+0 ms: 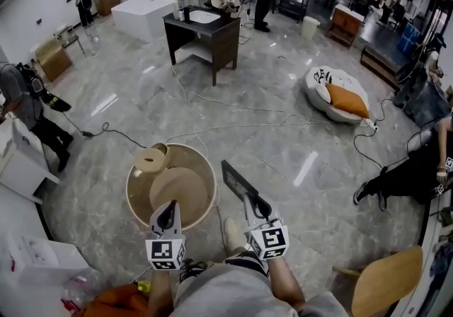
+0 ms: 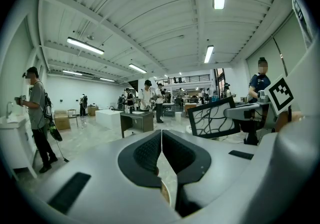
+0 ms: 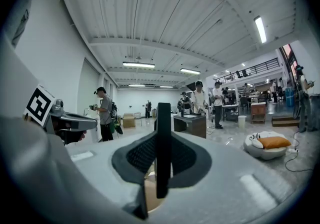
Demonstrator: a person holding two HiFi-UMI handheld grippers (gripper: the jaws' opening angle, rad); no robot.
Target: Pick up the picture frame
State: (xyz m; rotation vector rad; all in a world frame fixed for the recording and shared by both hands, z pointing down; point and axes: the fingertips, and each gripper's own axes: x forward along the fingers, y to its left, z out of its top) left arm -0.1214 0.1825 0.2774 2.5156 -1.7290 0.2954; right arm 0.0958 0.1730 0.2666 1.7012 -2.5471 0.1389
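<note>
The picture frame (image 1: 237, 181) is a flat dark rectangle held up in the air, tilted, to the right of the round wooden tub (image 1: 205, 167). My right gripper (image 1: 256, 206) is shut on its lower edge. In the right gripper view the frame (image 3: 163, 118) stands edge-on between the pads of the right gripper (image 3: 163, 143). The left gripper view shows the frame's face (image 2: 212, 118) with dark branching lines on white. My left gripper (image 1: 168, 215) hovers over the tub's near rim, and its jaws (image 2: 161, 135) are shut with nothing between them.
The tub holds a round board (image 1: 178, 192) and a tape-like roll (image 1: 150, 160). A dark wooden table (image 1: 205, 29) stands farther off, with people behind it. A white pet bed with an orange cushion (image 1: 341, 96) lies right. Cables (image 1: 233, 124) cross the floor. A wooden chair (image 1: 386, 280) is near right.
</note>
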